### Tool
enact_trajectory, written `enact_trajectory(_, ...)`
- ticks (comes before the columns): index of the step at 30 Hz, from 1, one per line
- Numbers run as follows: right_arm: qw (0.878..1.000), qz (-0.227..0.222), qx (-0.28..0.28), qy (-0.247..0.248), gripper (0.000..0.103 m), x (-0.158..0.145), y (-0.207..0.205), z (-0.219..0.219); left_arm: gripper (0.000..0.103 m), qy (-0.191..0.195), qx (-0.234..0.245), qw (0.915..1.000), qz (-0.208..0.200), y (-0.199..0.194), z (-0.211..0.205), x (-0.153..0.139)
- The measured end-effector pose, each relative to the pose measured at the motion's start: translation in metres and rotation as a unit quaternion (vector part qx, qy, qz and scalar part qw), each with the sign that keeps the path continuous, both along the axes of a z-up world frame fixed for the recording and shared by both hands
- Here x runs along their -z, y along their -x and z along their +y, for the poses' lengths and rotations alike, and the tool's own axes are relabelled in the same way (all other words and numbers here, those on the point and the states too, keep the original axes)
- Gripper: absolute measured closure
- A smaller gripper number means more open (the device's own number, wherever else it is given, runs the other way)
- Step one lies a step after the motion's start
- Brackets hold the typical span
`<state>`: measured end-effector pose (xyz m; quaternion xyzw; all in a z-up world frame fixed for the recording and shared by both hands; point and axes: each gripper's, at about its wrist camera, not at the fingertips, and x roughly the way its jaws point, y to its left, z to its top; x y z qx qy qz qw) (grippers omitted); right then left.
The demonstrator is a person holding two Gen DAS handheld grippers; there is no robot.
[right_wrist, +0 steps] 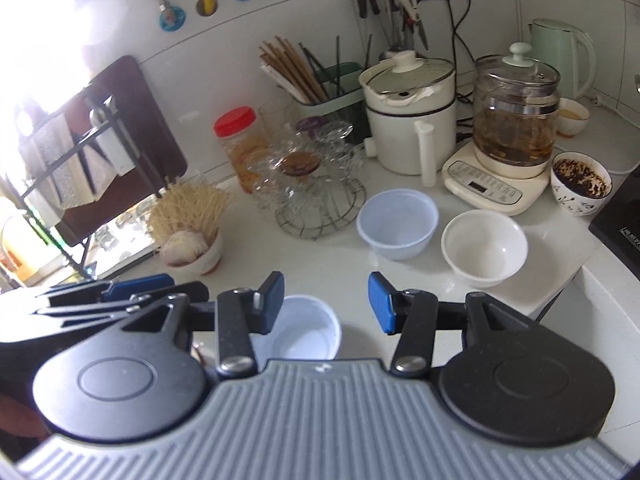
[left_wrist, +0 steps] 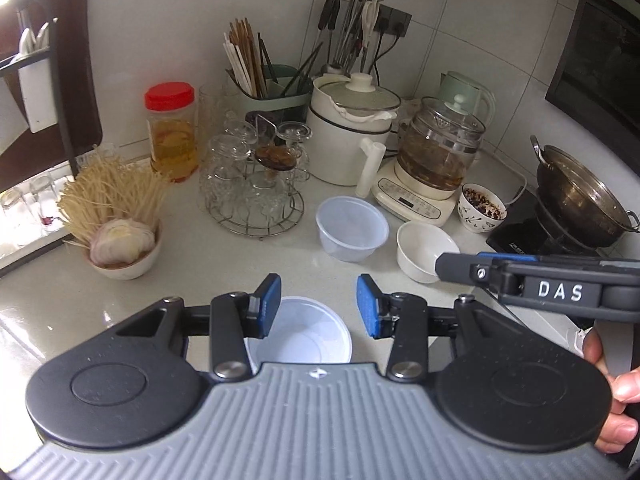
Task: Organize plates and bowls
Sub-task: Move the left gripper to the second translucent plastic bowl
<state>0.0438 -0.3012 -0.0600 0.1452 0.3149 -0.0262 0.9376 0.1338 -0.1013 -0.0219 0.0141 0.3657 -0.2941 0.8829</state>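
Observation:
A clear plastic bowl (left_wrist: pixel 352 227) (right_wrist: pixel 397 223) and a white bowl (left_wrist: pixel 425 251) (right_wrist: pixel 484 246) stand side by side on the white counter. A third plastic bowl (left_wrist: pixel 308 334) (right_wrist: pixel 306 334) sits near the counter's front edge, right below both grippers. My left gripper (left_wrist: pixel 319 306) is open and empty above that near bowl. My right gripper (right_wrist: pixel 326 304) is open and empty above the same bowl; it shows in the left wrist view (left_wrist: pixel 460 270) just in front of the white bowl. The left gripper shows at the left of the right wrist view (right_wrist: pixel 132 286).
A glass rack (left_wrist: pixel 256 184), red-lidded jar (left_wrist: pixel 172 132), bowl of noodles and garlic (left_wrist: pixel 120 236), white pot (left_wrist: pixel 352 136), glass kettle on its base (left_wrist: pixel 436 160), patterned bowl of dark dregs (left_wrist: pixel 482 206) and a wok on a cooker (left_wrist: pixel 580 200) crowd the back. The counter edge drops at right (right_wrist: pixel 568 292).

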Motion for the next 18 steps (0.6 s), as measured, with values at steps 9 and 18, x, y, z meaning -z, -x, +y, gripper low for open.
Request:
enact_trajectory(9,1.0,-0.012,0.004,0.003,0.053,-0.005,-0.039,-0.05,0.052,-0.007,0.0,1.0,0.007,-0.031,-0.05,0.009)
enact_trajectory(18,0.999,0.032,0.002,-0.022,0.053,0.022,-0.08,-0.096,0.051,-0.035,-0.016,0.999,0.023,-0.069,-0.1,0.028)
